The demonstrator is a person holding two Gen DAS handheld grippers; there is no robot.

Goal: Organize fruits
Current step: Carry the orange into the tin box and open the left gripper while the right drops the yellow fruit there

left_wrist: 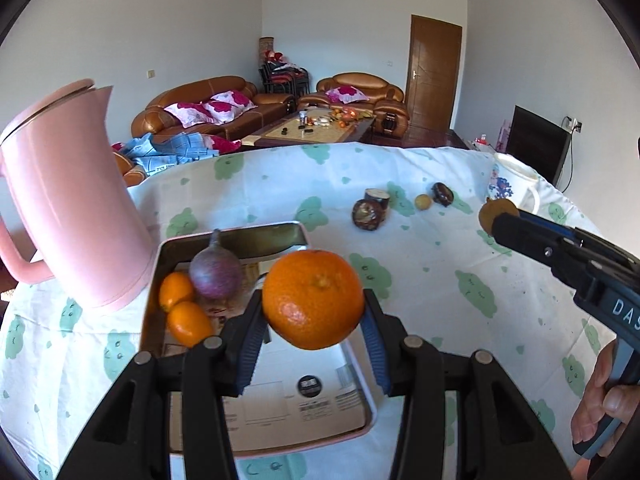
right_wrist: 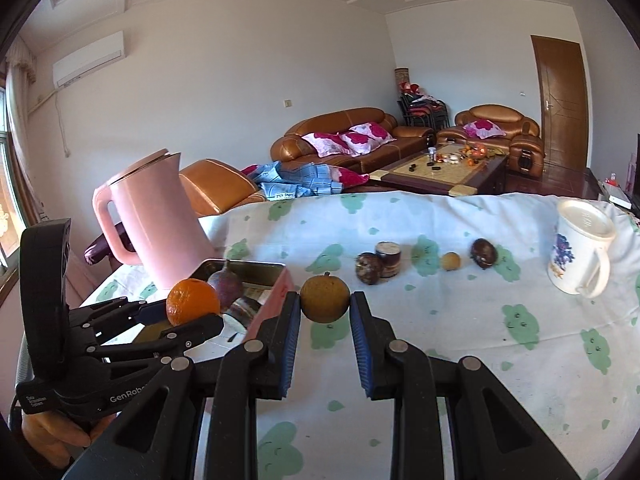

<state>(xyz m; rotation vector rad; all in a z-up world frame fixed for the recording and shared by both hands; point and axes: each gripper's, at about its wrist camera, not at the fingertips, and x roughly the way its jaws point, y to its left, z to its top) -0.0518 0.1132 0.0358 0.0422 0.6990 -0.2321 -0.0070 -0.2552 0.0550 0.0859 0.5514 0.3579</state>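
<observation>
Left gripper (left_wrist: 314,312) clamps orange (left_wrist: 313,299) over tray (left_wrist: 298,229); right gripper (right_wrist: 325,306) pinches brown fruit (right_wrist: 324,298), both probably tray-bound

Pink kettle (left_wrist: 72,200), orange mandarin (left_wrist: 314,300), green-patterned white cloth (left_wrist: 440,280)

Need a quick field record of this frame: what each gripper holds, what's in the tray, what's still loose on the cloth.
left gripper: shut on orange, held above the tray
right gripper: shut on brown fruit, held above the tablecloth
tray: pink-rimmed metal; holds two small oranges and a purple fruit
loose on tablecloth: dark round fruit, cut dark piece, small yellow fruit, another dark fruit
other items: pink kettle beside the tray, white mug at far right
</observation>
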